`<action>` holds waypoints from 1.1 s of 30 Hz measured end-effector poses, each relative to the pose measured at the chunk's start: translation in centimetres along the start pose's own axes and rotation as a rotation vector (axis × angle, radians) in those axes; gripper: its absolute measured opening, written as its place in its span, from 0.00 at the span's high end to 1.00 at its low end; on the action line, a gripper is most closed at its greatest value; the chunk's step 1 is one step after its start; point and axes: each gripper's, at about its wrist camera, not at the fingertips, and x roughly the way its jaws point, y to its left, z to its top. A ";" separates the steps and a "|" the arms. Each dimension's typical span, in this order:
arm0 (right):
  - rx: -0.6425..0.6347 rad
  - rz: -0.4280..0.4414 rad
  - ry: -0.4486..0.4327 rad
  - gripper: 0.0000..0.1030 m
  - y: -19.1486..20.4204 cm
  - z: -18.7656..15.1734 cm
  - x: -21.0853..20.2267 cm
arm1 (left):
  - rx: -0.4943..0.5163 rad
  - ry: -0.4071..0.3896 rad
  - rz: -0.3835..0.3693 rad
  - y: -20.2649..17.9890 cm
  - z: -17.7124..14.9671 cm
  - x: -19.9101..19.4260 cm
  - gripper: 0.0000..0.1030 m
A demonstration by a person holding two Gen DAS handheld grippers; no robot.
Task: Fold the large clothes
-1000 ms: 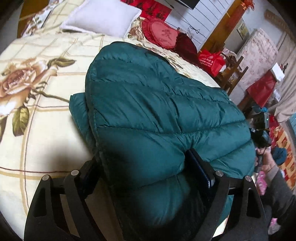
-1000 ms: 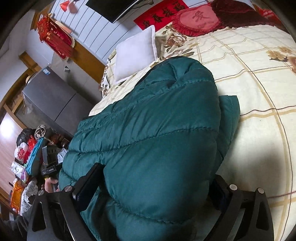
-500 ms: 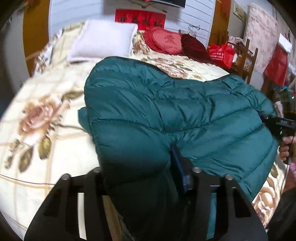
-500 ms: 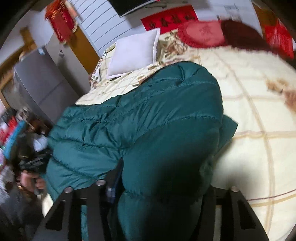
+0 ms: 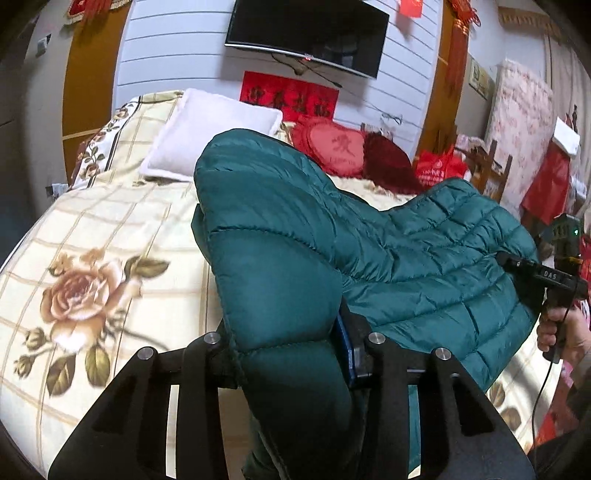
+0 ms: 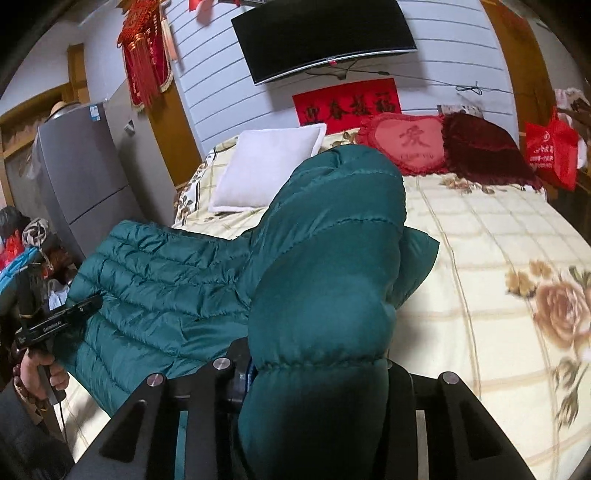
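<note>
A large dark green quilted down jacket [image 5: 424, 258] lies across the bed [image 5: 92, 240] with its near edge lifted. My left gripper [image 5: 288, 354] is shut on a thick fold of the jacket's near edge, which bulges up between the jaws. My right gripper [image 6: 314, 373] is shut on another padded fold of the same jacket [image 6: 166, 280]. Each gripper also shows from the other side: the right gripper at the right edge of the left wrist view [image 5: 532, 271], the left gripper at the left edge of the right wrist view [image 6: 62, 319]. The jacket sags between them.
A white pillow [image 5: 210, 133], a red heart cushion [image 5: 336, 146] and a dark red cushion [image 6: 484, 151] lie at the head of the bed. A TV [image 5: 306, 33] hangs on the wall. A grey fridge [image 6: 85, 177] stands left; a red bag [image 6: 550, 151] and chair stand right.
Both grippers have closed tighter on the jacket's near edge and lifted it off the bed. The views have tilted up toward the wall and TV.
</note>
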 end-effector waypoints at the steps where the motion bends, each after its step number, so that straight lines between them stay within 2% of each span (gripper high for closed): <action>1: 0.000 0.004 -0.001 0.66 -0.1 0.5 0.1 | -0.005 -0.009 0.001 0.2 0.4 0.2 0.64; 5: 0.011 0.041 0.007 0.66 -0.9 2.8 2.1 | -0.029 -0.003 0.022 2.0 0.4 1.5 0.64; 9: 0.049 0.103 0.059 0.66 -1.6 2.5 5.8 | -0.059 0.064 0.055 4.3 -1.0 3.9 0.63; 11: 0.091 0.114 0.100 0.61 -2.1 1.3 7.7 | -0.084 0.109 0.066 5.6 -2.1 5.3 0.56; 12: 0.114 0.098 0.113 0.58 -2.4 0.4 8.5 | -0.094 0.119 0.076 5.9 -2.4 5.5 0.47; 13: 0.148 0.094 0.116 0.47 -2.8 -0.3 8.9 | -0.103 0.131 0.086 6.2 -2.7 5.8 0.38; 14: 0.201 0.098 0.119 0.37 -3.6 -0.9 9.2 | -0.106 0.134 0.101 6.2 -2.8 5.8 0.33; 15: 0.255 0.105 0.121 0.35 -4.3 -1.4 9.4 | -0.100 0.131 0.132 6.2 -2.8 5.7 0.23; 17: 0.352 0.121 0.128 0.32 -5.6 -2.3 9.3 | -0.087 0.122 0.163 6.2 -2.9 5.3 0.19; 21: 0.407 0.106 0.114 0.32 -6.3 -2.1 7.1 | -0.125 0.142 0.151 6.9 -3.2 4.6 0.19; 24: 0.363 0.062 0.090 0.32 -5.2 -1.5 4.3 | -0.136 0.146 0.211 6.9 -3.2 3.4 0.19; 29: 0.244 -0.059 0.026 0.32 -2.4 -1.0 -0.9 | -0.203 0.074 0.275 6.2 -2.9 -1.6 0.19; 33: 0.183 -0.072 -0.018 0.32 1.8 -1.2 -4.6 | -0.154 0.012 0.281 2.1 -3.2 -6.1 0.18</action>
